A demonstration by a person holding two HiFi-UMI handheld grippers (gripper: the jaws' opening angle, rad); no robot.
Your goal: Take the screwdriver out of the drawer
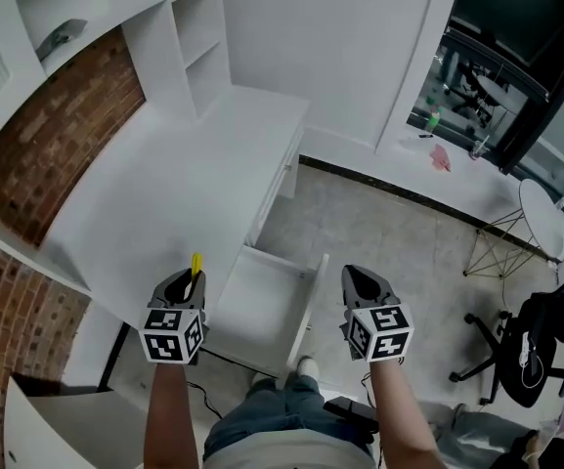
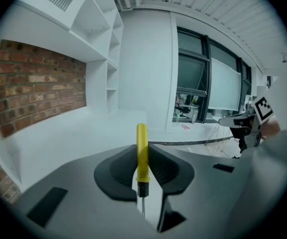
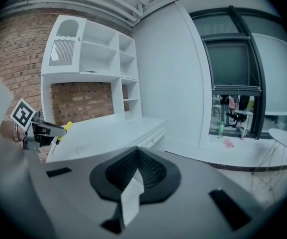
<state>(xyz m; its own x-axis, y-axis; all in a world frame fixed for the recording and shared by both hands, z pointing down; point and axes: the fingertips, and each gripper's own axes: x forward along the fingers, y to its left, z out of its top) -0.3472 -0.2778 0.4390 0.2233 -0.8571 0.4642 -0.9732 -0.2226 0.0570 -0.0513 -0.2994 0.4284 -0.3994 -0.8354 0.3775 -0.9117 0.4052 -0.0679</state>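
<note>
A screwdriver (image 2: 142, 153) with a yellow handle stands upright between the jaws of my left gripper (image 2: 142, 169), which is shut on it; its thin metal shaft points down toward the camera. In the head view the left gripper (image 1: 186, 281) hovers over the front edge of the white desk (image 1: 174, 193), and the screwdriver (image 1: 195, 265) sticks out of its tip. An open white drawer (image 1: 262, 306) lies between the two grippers. To the right of the drawer my right gripper (image 1: 356, 276) hangs with its jaws together and nothing in them. The right gripper (image 3: 136, 157) looks along the desk.
White shelves (image 1: 194, 37) and a brick wall (image 1: 47, 145) stand behind the desk. A black office chair (image 1: 531, 350) and a wire-legged white stool (image 1: 516, 228) are on the floor at right. The person's shoe (image 1: 306, 366) is below the drawer.
</note>
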